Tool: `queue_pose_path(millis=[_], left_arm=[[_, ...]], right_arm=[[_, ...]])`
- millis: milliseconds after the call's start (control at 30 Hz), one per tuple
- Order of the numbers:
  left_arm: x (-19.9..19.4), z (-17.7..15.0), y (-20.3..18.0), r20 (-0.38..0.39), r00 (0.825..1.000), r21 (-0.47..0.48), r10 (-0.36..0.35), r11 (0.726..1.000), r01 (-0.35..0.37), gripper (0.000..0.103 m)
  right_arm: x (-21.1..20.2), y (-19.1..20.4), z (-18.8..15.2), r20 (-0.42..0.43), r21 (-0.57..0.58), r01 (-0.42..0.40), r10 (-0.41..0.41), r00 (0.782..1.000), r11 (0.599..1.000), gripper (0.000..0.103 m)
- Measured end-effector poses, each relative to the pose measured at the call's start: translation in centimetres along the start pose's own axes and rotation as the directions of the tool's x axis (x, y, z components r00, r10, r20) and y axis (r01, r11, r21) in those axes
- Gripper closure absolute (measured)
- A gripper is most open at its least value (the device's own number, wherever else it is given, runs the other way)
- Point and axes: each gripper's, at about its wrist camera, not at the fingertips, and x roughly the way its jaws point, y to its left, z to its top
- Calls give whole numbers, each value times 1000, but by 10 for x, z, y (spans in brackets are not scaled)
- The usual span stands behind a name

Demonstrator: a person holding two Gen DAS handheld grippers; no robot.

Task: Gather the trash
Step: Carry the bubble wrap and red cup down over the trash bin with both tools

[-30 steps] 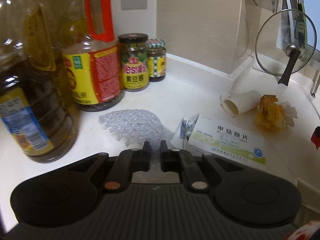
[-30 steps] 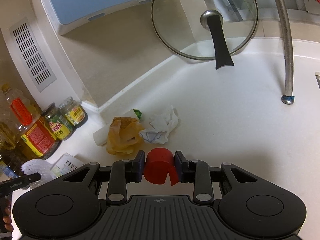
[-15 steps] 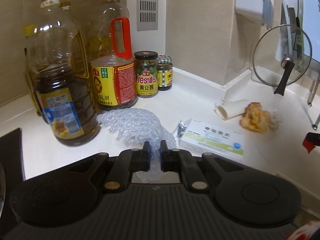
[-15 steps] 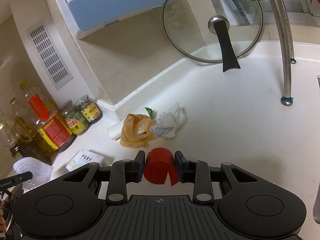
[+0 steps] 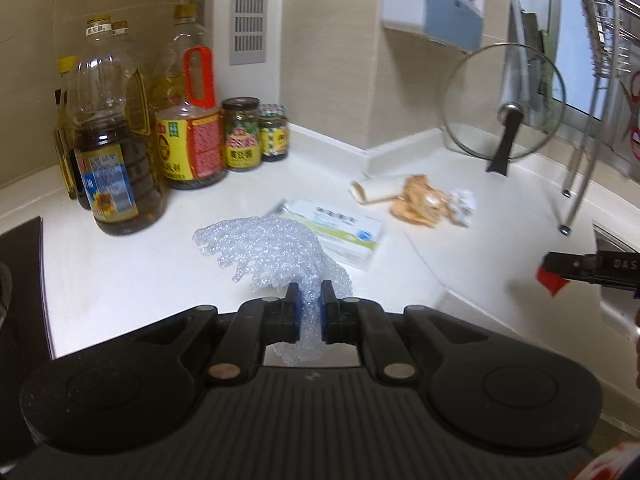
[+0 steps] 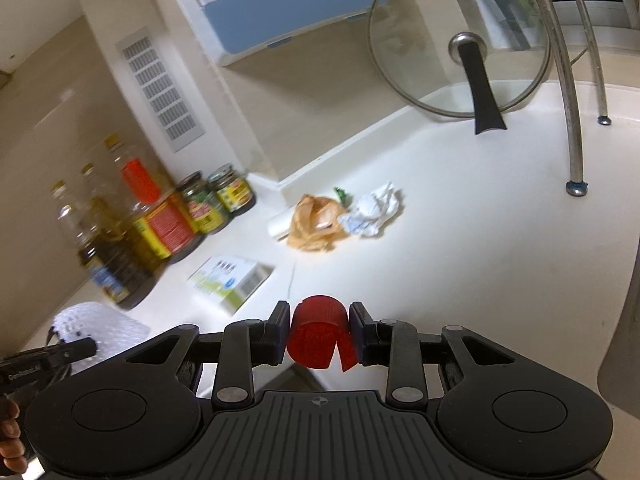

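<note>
White countertop [image 5: 120, 272] runs along a beige tiled wall into a corner.

Left wrist view: the left gripper [image 5: 308, 308] has its jaws nearly closed, pinching a sheet of bubble wrap [image 5: 272, 252]. The wrap fans out ahead of the fingers, above the countertop. Beyond it lie a medicine box [image 5: 340, 232], a paper roll [image 5: 376, 190], a crumpled orange bag [image 5: 420, 200] and a crumpled tissue [image 5: 462, 206]. Oil bottles [image 5: 112, 152] and two jars [image 5: 256, 136] stand at the left against the wall. A glass lid [image 5: 504, 104] leans at the back right. At the right edge, the other tool's fingers show side-on with a red object between them. The gripper points downward at a moderate slope.

Right wrist view: the right gripper [image 6: 319, 334] is partly closed, clamping a red bottle cap [image 6: 318, 336] between both pads, held off the countertop [image 6: 480, 260]. This view alone shows a green scrap [image 6: 342, 194] behind the bag, two metal rack legs [image 6: 568, 120] and a blue wall unit [image 6: 280, 12]. The left tool and wrap appear at the lower left, with fingers of a hand [image 6: 10, 436] beneath.
</note>
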Motion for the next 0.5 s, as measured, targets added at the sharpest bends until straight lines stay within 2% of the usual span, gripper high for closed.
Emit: queue_pose_path(millis=[267,500], left_arm=[[-36,-36,-44,-23,1000,-18,1,1000,-1,96],[-57,-70,-71,-70,998,-45,-1,999,-2,96]], right_arm=[[-31,-1,-25,-55,-41,-86,84,995,995,71],[-45,1,-58,-139,-59,-148,138,981,987,71]])
